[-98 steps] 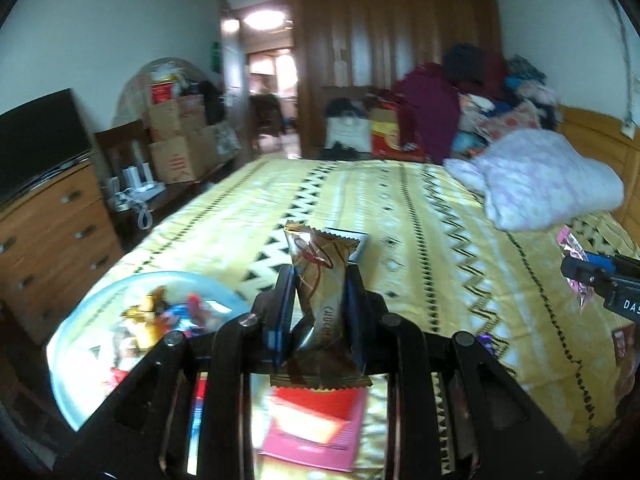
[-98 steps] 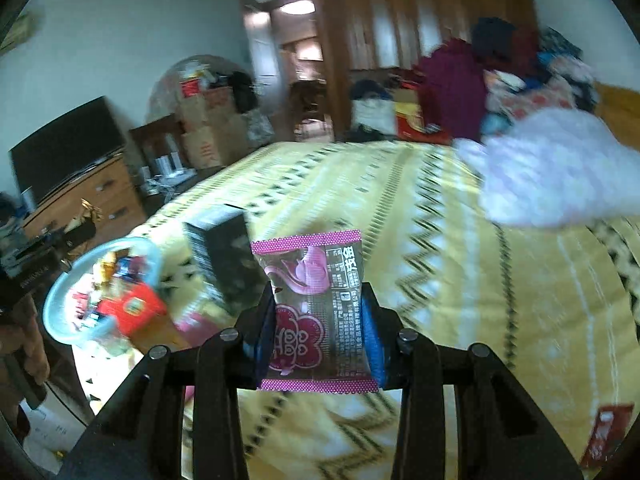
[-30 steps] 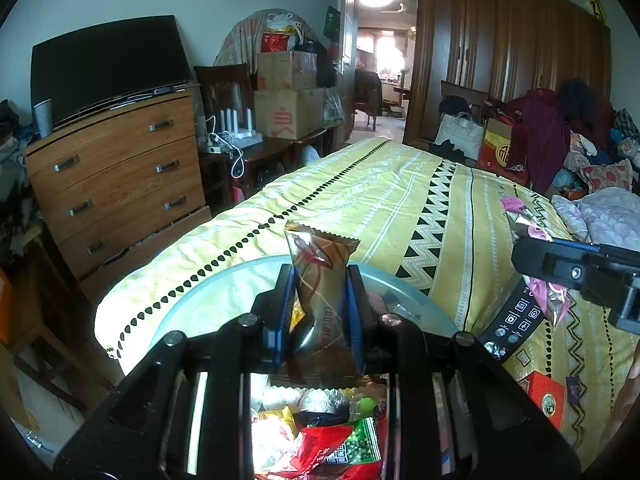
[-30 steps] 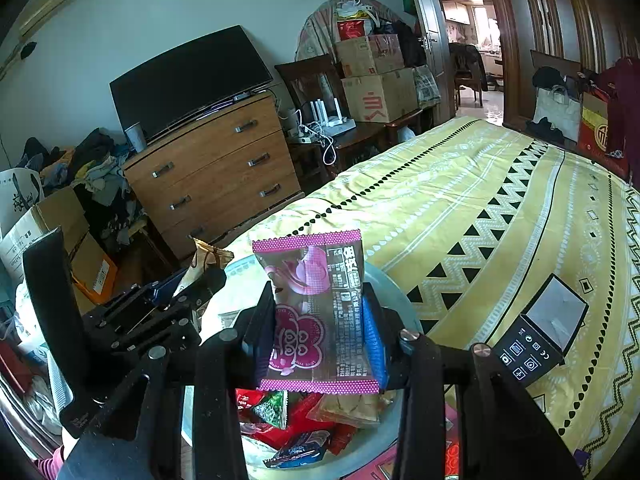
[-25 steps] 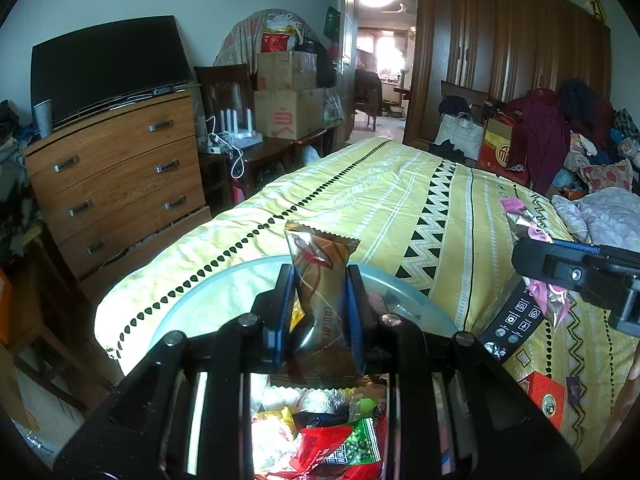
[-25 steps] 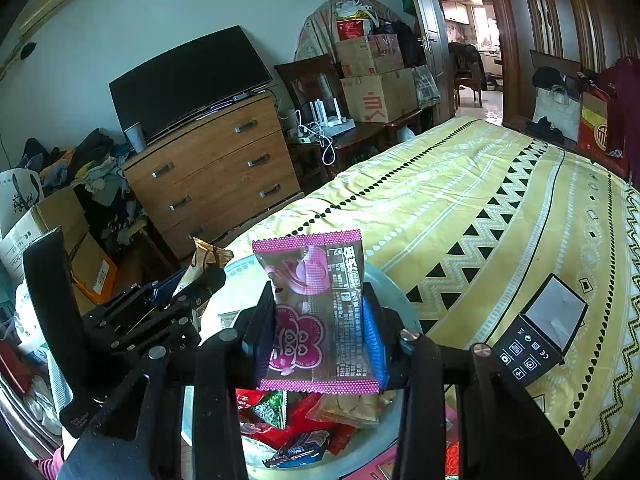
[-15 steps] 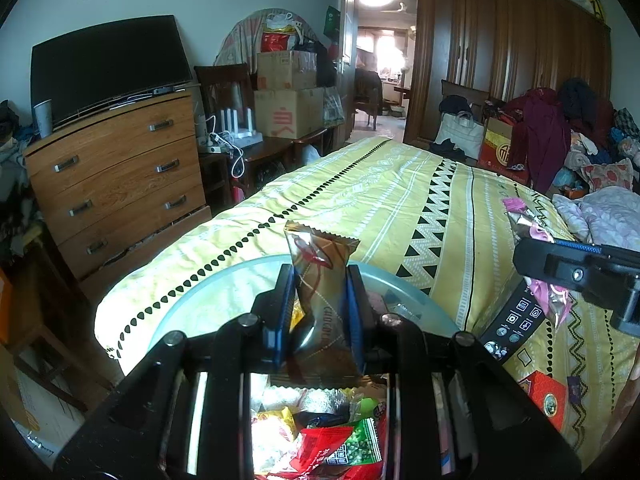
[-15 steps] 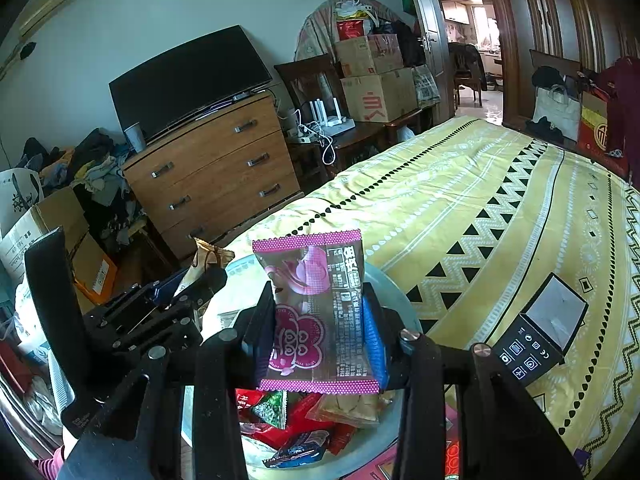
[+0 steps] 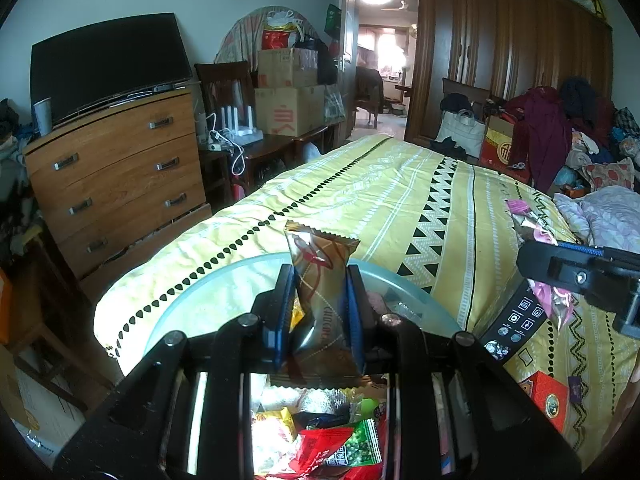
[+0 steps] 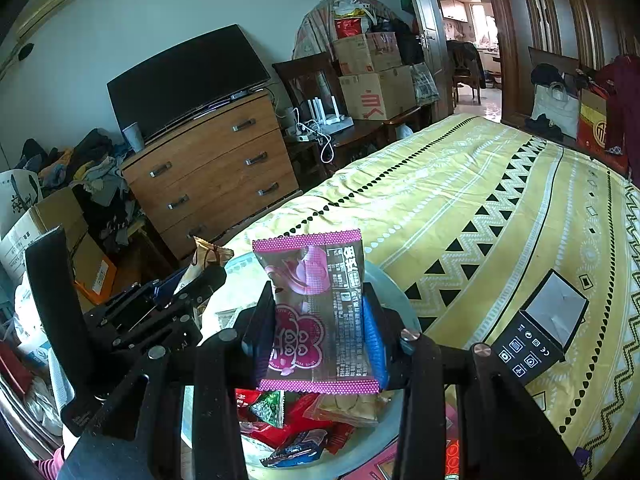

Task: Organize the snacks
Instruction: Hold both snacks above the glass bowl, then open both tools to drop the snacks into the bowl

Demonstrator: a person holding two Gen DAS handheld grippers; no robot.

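My left gripper (image 9: 318, 286) is shut on a gold-brown snack packet (image 9: 320, 276), held upright above a pale blue round plate (image 9: 208, 304) heaped with several wrapped snacks (image 9: 340, 444). My right gripper (image 10: 316, 318) is shut on a pink snack packet (image 10: 316, 308), also upright above the same plate (image 10: 394, 292). The left gripper also shows in the right wrist view (image 10: 200, 276) at the plate's left side. The right gripper shows at the right edge of the left wrist view (image 9: 536, 256).
The plate sits at the corner of a bed with a yellow patterned cover (image 9: 400, 192). A black box (image 10: 536, 340) and a red packet (image 9: 548, 398) lie on the bed to the right. A wooden dresser (image 9: 116, 176) with a TV stands left of the bed.
Since 3.3 s ago both grippers swung left with their packets to above the plate. Over the last second nothing has visibly moved.
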